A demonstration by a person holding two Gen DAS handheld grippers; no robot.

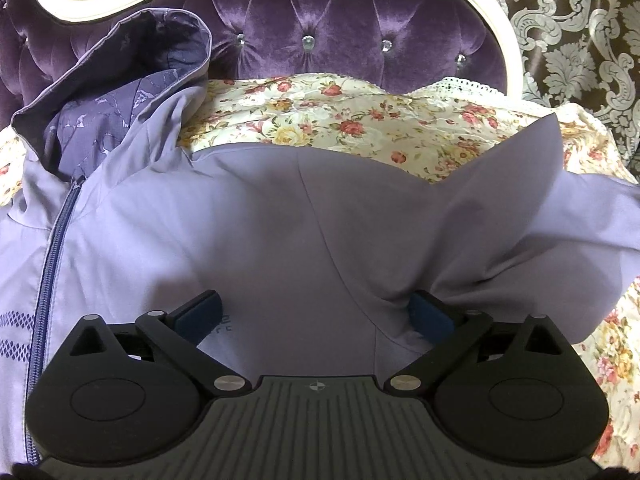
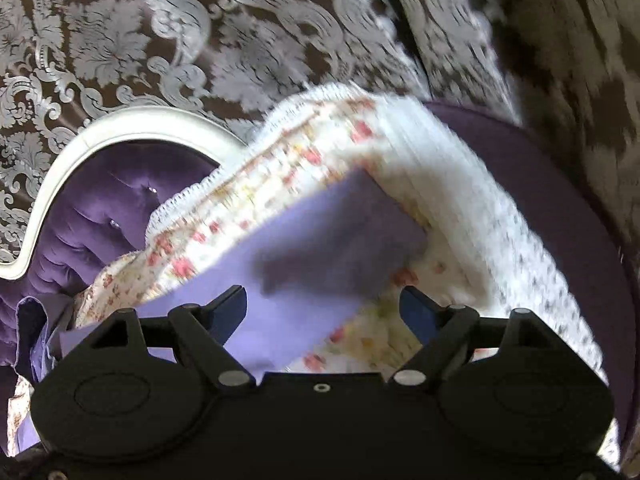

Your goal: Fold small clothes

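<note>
A lilac zip-up jacket (image 1: 280, 220) lies front up on a floral bedspread (image 1: 340, 120). Its dark zipper (image 1: 52, 264) runs down the left, and the hood (image 1: 132, 80) stands up against the headboard. My left gripper (image 1: 316, 312) is low over the jacket's chest with its jaws wide apart; the fabric lies between them and a fold of the sleeve (image 1: 520, 208) drapes over the right finger. In the blurred right wrist view, my right gripper (image 2: 322, 312) is open above the end of the lilac sleeve (image 2: 320, 232), with nothing pressed between its pads.
A purple tufted headboard (image 1: 340, 40) with a white frame (image 1: 496, 20) stands behind the bed. Brown and silver patterned wall covering (image 2: 200, 40) fills the background. The bedspread's lace edge (image 2: 460, 184) falls over a purple bed side (image 2: 560, 200) at the right.
</note>
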